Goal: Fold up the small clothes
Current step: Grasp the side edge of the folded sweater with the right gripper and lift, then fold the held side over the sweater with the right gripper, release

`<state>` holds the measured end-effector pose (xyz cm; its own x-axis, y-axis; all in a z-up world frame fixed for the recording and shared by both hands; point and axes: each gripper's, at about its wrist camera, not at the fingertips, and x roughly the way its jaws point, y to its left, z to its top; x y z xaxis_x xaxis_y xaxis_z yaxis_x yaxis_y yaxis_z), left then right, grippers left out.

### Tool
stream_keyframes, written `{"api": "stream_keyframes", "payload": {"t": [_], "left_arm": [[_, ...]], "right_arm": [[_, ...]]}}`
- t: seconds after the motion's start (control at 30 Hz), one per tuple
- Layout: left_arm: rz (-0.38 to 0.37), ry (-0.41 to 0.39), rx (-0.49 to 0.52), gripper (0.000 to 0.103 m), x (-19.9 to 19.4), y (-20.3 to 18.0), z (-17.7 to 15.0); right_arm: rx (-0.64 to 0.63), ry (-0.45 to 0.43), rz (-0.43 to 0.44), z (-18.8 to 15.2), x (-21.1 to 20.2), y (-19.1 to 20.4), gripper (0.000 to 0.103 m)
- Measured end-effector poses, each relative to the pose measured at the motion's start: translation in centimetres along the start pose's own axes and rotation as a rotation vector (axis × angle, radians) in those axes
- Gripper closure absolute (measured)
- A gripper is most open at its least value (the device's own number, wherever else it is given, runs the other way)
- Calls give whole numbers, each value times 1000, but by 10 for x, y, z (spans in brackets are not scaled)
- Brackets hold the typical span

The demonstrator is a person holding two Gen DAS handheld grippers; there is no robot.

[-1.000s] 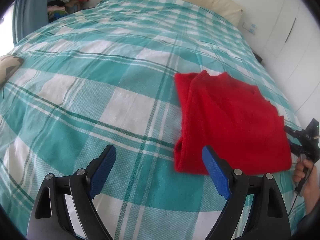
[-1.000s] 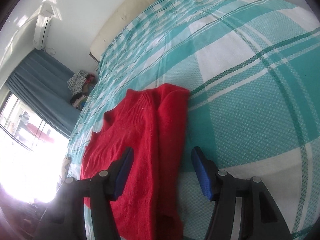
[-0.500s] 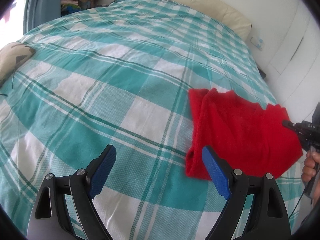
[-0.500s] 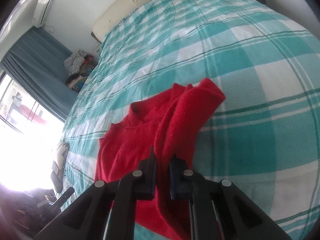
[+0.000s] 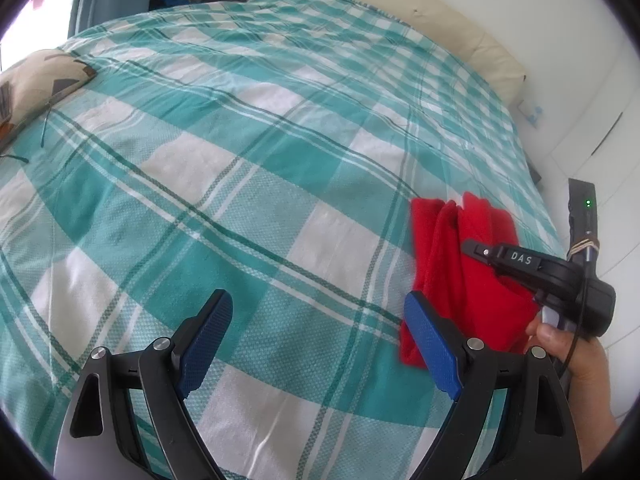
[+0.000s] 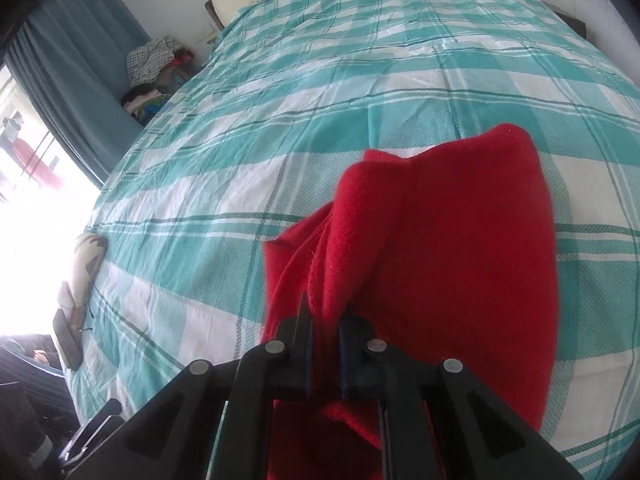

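Right gripper [image 6: 324, 316] clamped on a bunched fold of the red knit sweater [image 6: 440, 248], jaws having just closed onto it, cloth pinched between the blue pads and lifted into a peaked ridge. Rest of the sweater draped on the teal-and-white checked bedspread [image 6: 280, 128], near the bed's right edge as seen from the left wrist.

Left gripper [image 5: 320, 320] wide open, nothing between its blue pads [image 5: 206, 338], hovering over bare bedspread [image 5: 240, 160] just left of the sweater [image 5: 444, 264]; right pad overlapping the garment's lower corner in the picture, contact not clear.

Only from the left wrist: the right gripper from outside [image 5: 476, 249], black body lettered "DAS", nose over the red cloth, and the person's right hand [image 5: 572, 356] wrapped on its handle with a thin cable trailing; also a white wardrobe wall [image 5: 592, 112] beside the bed.

Only from the right wrist: the pinch itself, a bright window [image 6: 28, 152] with blue curtain [image 6: 80, 64], a heap of clothes [image 6: 154, 68] in the corner.

In both: a patterned cushion [image 5: 36, 80] at the bed's edge, cream headboard [image 5: 420, 20].
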<state>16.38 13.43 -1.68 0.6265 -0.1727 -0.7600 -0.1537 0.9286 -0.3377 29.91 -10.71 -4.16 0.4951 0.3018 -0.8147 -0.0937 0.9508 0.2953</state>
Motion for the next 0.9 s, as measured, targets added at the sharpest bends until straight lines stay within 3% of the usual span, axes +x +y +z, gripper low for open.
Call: {"api": "stream_keyframes", "payload": {"t": [0.03, 0.07, 0.13, 0.2, 0.27, 0.33, 0.4, 0.47, 0.53, 0.67, 0.77, 0.8, 0.9], "left_arm": [[-4, 1, -4, 14, 0, 2, 1], [-6, 2, -8, 14, 1, 3, 1], [-8, 3, -17, 14, 1, 7, 1], [-12, 5, -29, 14, 3, 12, 1], [-17, 6, -39, 14, 6, 16, 0], [-23, 25, -58, 14, 11, 20, -1], [-45, 30, -71, 14, 13, 22, -1], [-44, 27, -66, 14, 13, 22, -1], [-49, 20, -58, 14, 12, 21, 0], [-45, 16, -47, 14, 12, 20, -1], [-46, 25, -51, 14, 15, 21, -1], [-47, 25, -53, 14, 15, 22, 0], [-51, 22, -58, 14, 15, 24, 1]], "right_arm": [[-44, 8, -16, -2, 5, 6, 91], [-75, 25, 7, -4, 8, 11, 83], [-71, 68, 175, -5, 5, 14, 68], [-35, 79, 374, -3, -11, 14, 65], [-58, 40, 454, 2, -36, 13, 63], [-123, -39, 393, 5, -62, 10, 62], [-199, -99, 231, 4, -74, 8, 62], [-284, -101, 85, -6, -70, 4, 62], [-359, -53, 28, -20, -53, 3, 62], [-518, 10, 15, -62, -21, 19, 64], [-642, 62, 80, -96, -7, 44, 64], [-689, 60, 58, -105, -6, 52, 64], [-687, 45, 95, -107, -19, 54, 64]]}}
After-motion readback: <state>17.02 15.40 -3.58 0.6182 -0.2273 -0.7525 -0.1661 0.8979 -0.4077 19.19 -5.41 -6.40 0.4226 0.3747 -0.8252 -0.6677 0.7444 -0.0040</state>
